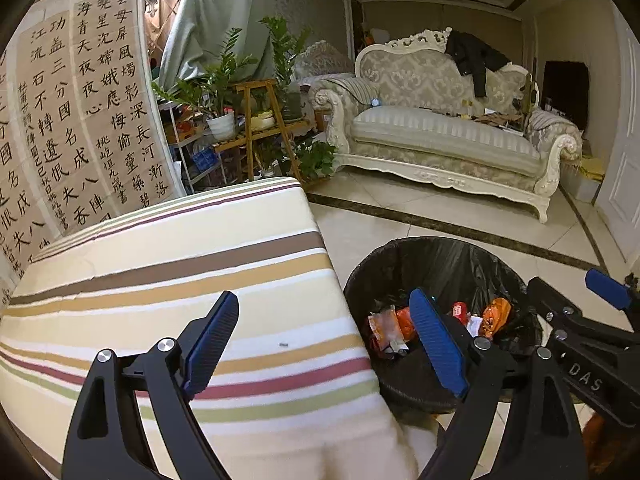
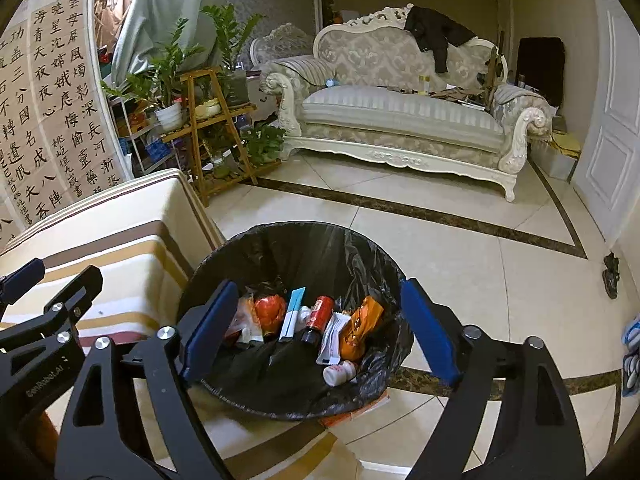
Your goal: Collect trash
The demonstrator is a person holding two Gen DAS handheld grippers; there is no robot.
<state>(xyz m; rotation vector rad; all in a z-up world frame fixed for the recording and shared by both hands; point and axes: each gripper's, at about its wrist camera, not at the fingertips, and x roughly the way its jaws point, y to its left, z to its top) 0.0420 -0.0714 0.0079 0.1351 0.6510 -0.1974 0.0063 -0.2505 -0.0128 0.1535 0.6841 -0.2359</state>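
Above the black-bagged round bin (image 2: 296, 256) of wrappers, both tongs, left (image 1: 324, 340) and right (image 2: 320, 328), hang spread and empty, so collecting seems nearly done; next perhaps the speck on the striped-cloth desk (image 1: 283, 345).

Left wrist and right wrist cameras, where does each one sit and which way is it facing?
Left wrist: on the left gripper, above the striped table beside the trash bin; its open fingers and part of the right gripper show.
Right wrist: on the right gripper, over the bin, facing the sofa; its open fingers frame the bin.
Both share bin, table, sofa, plants.
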